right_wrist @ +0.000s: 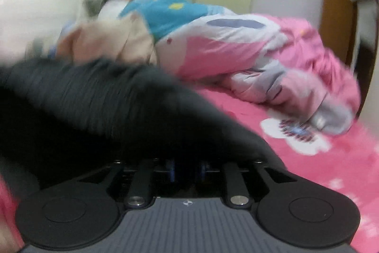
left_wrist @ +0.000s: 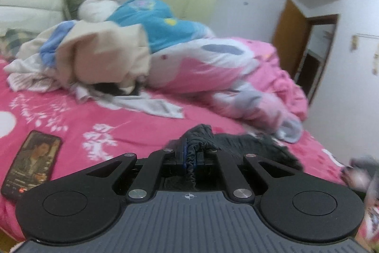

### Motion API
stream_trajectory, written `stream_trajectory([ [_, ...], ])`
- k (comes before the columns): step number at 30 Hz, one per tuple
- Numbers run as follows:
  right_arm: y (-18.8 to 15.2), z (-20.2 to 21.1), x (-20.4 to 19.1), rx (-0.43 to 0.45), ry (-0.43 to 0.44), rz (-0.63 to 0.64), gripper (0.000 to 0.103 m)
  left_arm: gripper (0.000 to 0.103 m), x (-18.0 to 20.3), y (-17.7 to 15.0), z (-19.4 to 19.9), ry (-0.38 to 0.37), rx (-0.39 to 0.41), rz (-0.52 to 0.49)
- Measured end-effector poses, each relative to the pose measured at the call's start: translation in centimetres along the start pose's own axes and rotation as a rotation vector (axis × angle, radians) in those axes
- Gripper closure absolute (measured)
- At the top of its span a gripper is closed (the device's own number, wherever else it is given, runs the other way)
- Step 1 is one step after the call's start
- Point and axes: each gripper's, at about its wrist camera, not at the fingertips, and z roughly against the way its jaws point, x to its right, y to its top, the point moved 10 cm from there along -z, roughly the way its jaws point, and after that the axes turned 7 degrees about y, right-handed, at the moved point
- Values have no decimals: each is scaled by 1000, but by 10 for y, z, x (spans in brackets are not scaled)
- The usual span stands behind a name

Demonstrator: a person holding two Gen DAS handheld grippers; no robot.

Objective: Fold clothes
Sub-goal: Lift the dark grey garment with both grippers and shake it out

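- The left gripper (left_wrist: 192,155) has its fingers pressed together on a bunched, gathered edge of a dark garment (left_wrist: 248,146); the pinched fabric rises in a small crest just beyond the fingertips; the rest of the cloth trails off to the right across the pink bedsheet (left_wrist: 99,115).
- In the right wrist view the same dark garment (right_wrist: 99,106) is blurred and drapes over the near-left half of the picture, covering the fingertips of the right gripper (right_wrist: 187,168); blue pads show close together under the cloth, yet I cannot tell whether they pinch it.
- A smartphone (left_wrist: 30,163) lies face up on the sheet at the near left, its screen lit, well apart from the garment.
- A heap of clothes (left_wrist: 94,58), beige on top with white and blue pieces beneath, sits at the far left of the bed.
- A person (left_wrist: 146,16) lies at the far side under a blue blanket; a pink and white quilt (left_wrist: 225,72) is rumpled to the right.
- A wooden door (left_wrist: 291,34) stands open at the far right.
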Motion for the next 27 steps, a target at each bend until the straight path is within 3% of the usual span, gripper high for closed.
stream_trajectory([
  [2,-9,11,-1,-4,2,10,52,100,-8,3,-11,33,0,10],
  [4,-13,22,3,9,16,-18,48,100,-14,6,-20,56,1,17],
  [6,-17,34,6,22,30,-46,38,100,-29,-2,-6,64,6,12],
  [14,-29,77,15,77,86,-136,40,99,-32,-17,0,50,-3,6],
  [23,20,47,-80,227,110,209,35,99,-14,-6,26,-105,77,23],
  [27,31,29,-90,274,10,281,35,99,-10,-3,32,-157,89,57],
])
